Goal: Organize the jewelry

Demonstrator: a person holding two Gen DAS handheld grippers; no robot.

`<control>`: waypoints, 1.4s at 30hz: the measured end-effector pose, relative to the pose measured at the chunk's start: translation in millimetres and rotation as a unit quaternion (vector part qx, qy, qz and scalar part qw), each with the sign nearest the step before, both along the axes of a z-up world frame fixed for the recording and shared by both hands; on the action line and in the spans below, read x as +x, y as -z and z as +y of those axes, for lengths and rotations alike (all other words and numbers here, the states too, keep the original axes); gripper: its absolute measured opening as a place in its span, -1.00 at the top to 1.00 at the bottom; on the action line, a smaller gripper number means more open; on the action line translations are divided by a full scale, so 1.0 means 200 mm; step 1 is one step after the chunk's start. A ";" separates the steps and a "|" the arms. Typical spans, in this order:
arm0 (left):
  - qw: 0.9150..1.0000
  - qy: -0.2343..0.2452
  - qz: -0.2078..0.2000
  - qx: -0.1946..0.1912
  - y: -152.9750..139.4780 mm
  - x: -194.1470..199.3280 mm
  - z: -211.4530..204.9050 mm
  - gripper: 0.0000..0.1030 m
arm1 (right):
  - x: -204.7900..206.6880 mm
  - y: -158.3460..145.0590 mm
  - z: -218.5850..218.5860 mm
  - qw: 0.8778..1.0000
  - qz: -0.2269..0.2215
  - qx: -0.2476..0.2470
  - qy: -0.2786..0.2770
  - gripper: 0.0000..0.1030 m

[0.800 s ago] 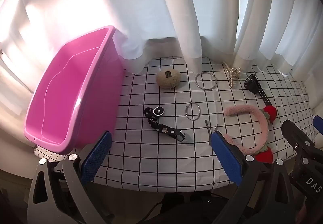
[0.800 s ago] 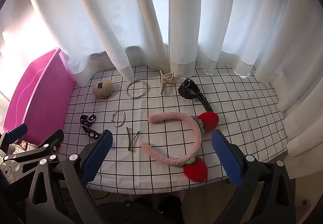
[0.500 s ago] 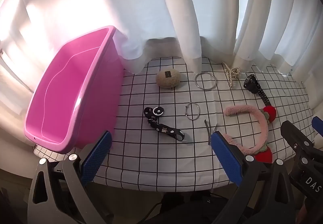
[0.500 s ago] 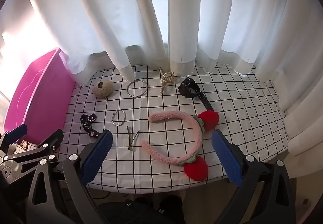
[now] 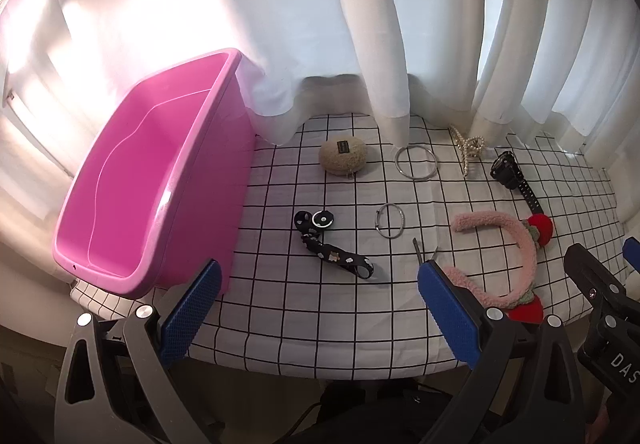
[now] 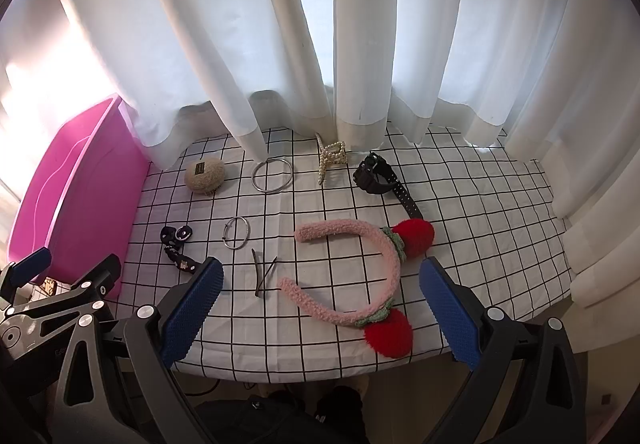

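Both grippers gape wide over the tablecloth's near edge.

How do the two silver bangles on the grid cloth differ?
The large bangle is the wider ring and lies far back near the curtain; the small bangle is narrower and lies nearer the grippers, beside the black hairpin. The large one looks round, the small one oval. Both are thin silver hoops lying flat, untouched.

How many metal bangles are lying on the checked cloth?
2: a large bangle near the curtain, between the beige pouch and pearl hair claw; a small bangle nearer the cloth's middle. None seem hidden.
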State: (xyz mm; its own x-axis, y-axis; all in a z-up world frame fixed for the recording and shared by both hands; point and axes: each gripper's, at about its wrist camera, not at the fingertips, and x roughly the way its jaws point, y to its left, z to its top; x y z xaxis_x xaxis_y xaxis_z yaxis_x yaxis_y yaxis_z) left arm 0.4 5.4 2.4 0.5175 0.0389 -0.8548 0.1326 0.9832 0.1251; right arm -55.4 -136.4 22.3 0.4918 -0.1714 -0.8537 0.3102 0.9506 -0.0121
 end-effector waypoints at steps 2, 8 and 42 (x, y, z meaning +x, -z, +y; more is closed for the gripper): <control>1.000 -0.001 0.002 -0.003 0.00 0.00 0.01 -0.88 | 0.00 0.00 0.00 1.000 -0.001 0.000 0.000 -0.82; 1.000 -0.003 0.008 -0.006 0.02 -0.01 0.01 -0.88 | 0.00 -0.01 0.03 1.000 -0.002 0.000 0.000 -0.82; 1.000 -0.003 -0.014 0.009 -0.01 -0.04 0.00 -0.88 | 0.02 -0.01 0.01 1.000 -0.006 0.009 0.000 -0.82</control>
